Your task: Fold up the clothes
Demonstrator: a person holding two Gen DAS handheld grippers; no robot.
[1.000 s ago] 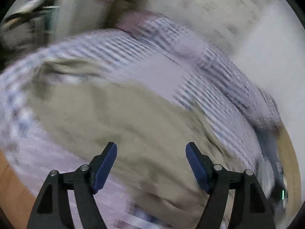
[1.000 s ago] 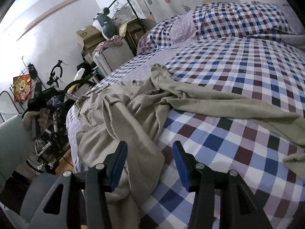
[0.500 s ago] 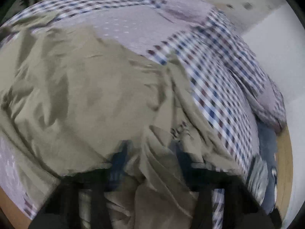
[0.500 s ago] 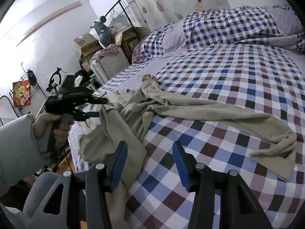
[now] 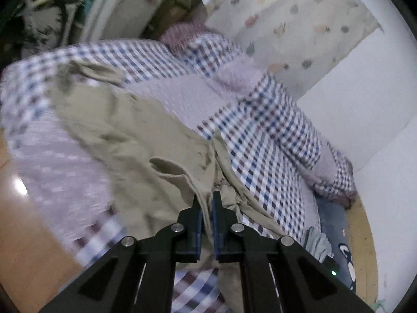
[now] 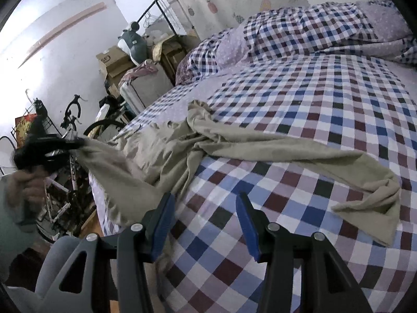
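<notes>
Right wrist view: checked bed [image 6: 325, 104] carries the beige garment [image 6: 260, 148] (crumpled, one end hanging off the edge). Left gripper [image 5: 207, 203] pinches its fabric; right gripper [image 6: 206, 224], jaws apart, hovers just beside it.

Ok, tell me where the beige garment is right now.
The beige garment sprawls across the checkered bed in the right wrist view, bunched at the bed's left edge. The left gripper is shut on one end there; the right gripper hangs open beside it.
</notes>
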